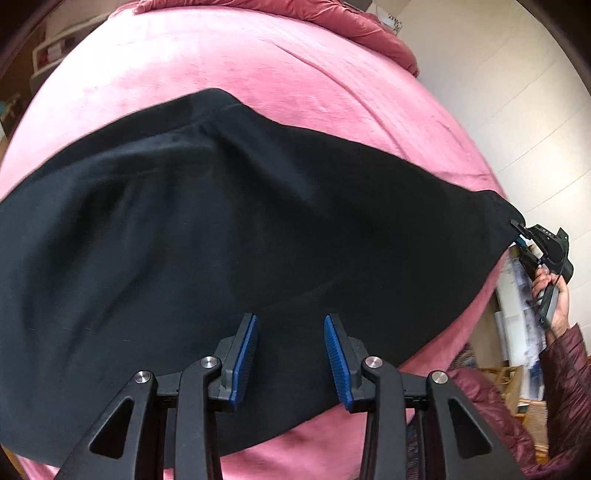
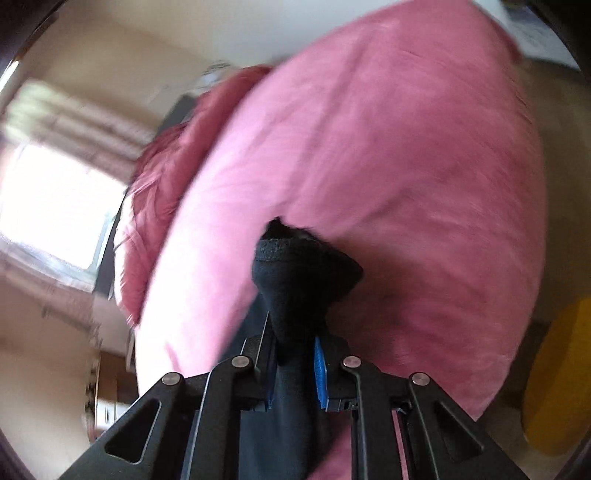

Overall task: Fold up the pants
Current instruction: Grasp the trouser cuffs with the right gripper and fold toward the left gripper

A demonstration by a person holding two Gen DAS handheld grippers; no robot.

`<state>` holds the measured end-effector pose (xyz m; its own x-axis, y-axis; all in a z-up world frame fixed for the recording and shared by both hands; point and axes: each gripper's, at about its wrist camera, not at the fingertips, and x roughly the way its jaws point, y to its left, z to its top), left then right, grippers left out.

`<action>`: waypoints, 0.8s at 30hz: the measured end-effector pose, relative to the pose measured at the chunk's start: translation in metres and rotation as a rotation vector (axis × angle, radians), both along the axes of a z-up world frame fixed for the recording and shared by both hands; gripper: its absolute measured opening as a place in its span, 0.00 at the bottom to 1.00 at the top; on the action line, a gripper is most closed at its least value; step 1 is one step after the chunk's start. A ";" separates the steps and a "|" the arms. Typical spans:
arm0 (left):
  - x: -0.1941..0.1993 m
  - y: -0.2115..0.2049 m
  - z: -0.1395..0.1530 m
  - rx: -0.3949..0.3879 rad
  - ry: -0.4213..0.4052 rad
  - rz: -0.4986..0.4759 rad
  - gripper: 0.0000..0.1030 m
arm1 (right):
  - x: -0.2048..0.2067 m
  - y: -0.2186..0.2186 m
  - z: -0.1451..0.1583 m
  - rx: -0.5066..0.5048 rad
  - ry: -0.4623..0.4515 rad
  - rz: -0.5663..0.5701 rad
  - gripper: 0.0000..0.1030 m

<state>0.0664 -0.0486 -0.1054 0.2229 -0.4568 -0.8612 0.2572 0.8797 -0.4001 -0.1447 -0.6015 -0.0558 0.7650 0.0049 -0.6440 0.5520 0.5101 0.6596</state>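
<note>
The black pants (image 1: 229,229) lie spread across the pink bed (image 1: 258,66). My left gripper (image 1: 290,325) is open just above the pants' near part, with nothing between its blue pads (image 1: 243,354). My right gripper (image 1: 519,230) shows at the far right of the left wrist view, shut on one end of the pants and pulling it out past the bed's right edge. In the right wrist view, that gripper (image 2: 295,343) is shut on a bunched end of the black pants (image 2: 299,280), above the pink bed (image 2: 388,166). This view is blurred by motion.
A rumpled darker pink duvet (image 1: 354,26) lies at the head of the bed. A white wall (image 1: 498,92) is beyond the right edge. Shelves with papers (image 1: 517,325) stand at the lower right. A bright window (image 2: 48,206) and a yellow object (image 2: 561,369) show in the right wrist view.
</note>
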 end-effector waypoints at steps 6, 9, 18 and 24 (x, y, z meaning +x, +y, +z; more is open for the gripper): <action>0.001 0.004 -0.001 -0.071 0.022 0.028 0.37 | 0.029 0.067 0.046 -0.091 -0.043 0.254 0.16; 0.001 0.014 0.005 -0.085 0.012 0.039 0.37 | 0.046 0.111 0.056 -0.135 -0.035 0.381 0.17; 0.002 0.047 0.014 -0.145 0.014 0.089 0.37 | 0.078 0.256 0.028 -0.203 0.068 0.744 0.16; 0.000 0.052 0.023 -0.192 0.021 0.092 0.37 | 0.088 0.318 -0.013 -0.234 0.171 0.901 0.16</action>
